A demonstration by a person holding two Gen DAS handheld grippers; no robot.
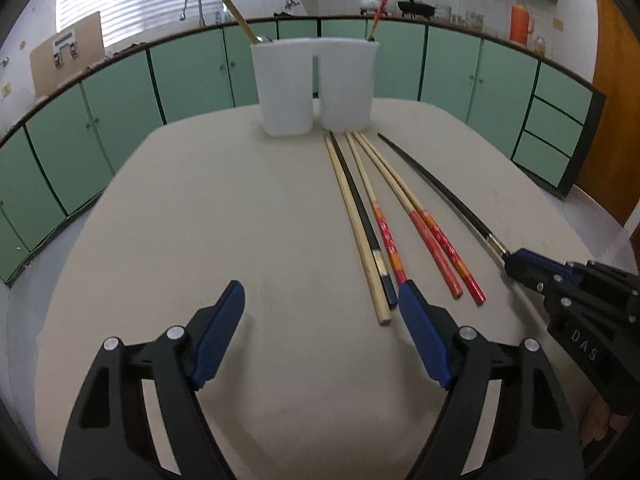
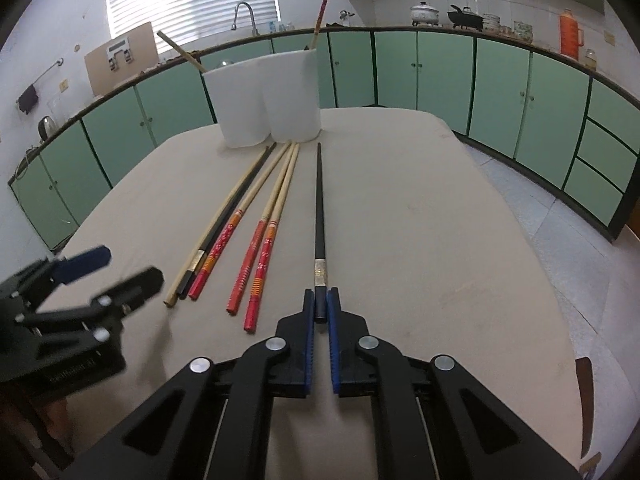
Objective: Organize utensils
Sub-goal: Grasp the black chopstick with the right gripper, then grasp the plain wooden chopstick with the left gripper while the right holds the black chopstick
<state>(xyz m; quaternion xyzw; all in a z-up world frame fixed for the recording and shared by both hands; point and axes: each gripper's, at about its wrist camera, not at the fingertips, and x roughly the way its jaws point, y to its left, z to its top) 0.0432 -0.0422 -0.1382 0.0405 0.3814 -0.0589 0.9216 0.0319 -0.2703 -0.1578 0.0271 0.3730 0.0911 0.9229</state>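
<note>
On the beige tabletop (image 2: pixel 420 240), chopsticks lie before a white twin-cup plastic holder (image 2: pixel 266 96)
Right gripper (image 2: pixel 321 312) is clamped on the butt of a slim black chopstick (image 2: pixel 319 208) lying flat; left gripper (image 1: pixel 320 308) hangs wide apart, empty, beside five loose wooden, black and red-handled chopsticks (image 1: pixel 384 216)

- The beige table (image 2: pixel 420 220) carries a white double holder (image 2: pixel 266 96) at 12 o'clock.
- Five chopsticks (image 2: pixel 256 216) lie together at 10 o'clock.
- One black chopstick (image 2: pixel 319 200) lies apart, toward 12 o'clock.
</note>
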